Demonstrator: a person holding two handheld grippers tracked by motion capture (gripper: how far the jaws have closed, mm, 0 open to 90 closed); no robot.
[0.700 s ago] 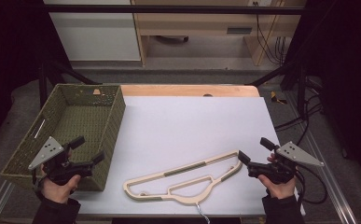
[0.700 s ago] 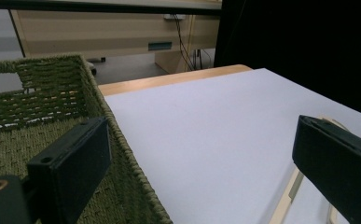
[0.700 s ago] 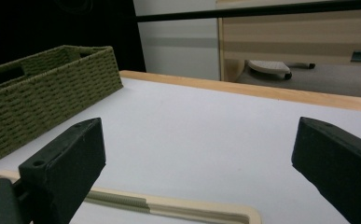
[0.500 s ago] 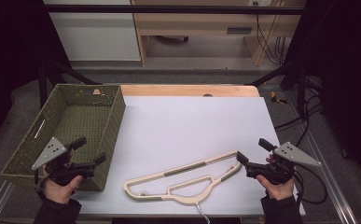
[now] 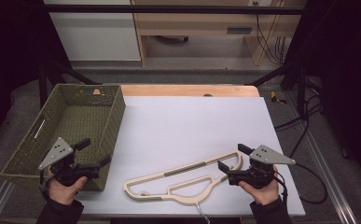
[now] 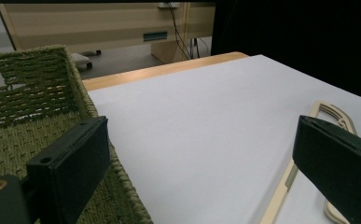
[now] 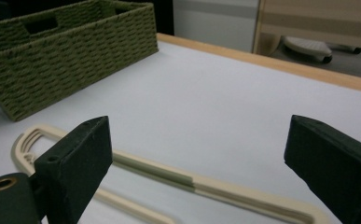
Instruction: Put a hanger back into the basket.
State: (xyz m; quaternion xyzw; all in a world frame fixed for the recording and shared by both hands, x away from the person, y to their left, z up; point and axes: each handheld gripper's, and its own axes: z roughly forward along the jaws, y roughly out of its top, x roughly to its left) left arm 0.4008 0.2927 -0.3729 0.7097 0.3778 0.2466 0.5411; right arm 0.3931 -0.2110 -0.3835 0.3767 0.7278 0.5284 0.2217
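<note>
Wicker basket [image 5: 78, 123] sits along the table's [image 5: 192, 121] left edge; the left gripper [image 5: 94, 151] hovers over its near right corner, jaws apart and empty. A cream hanger [image 5: 183, 179] lies flat near the front edge. At its right end the right gripper [image 5: 229, 158] hovers, jaws apart, holding nothing.

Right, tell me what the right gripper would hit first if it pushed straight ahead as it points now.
Probably the cream plastic clothes hanger lying flat on the white table: its long bar crosses just beyond the open right gripper. Higher up, it might pass over toward the green woven basket; depth is unclear.
</note>
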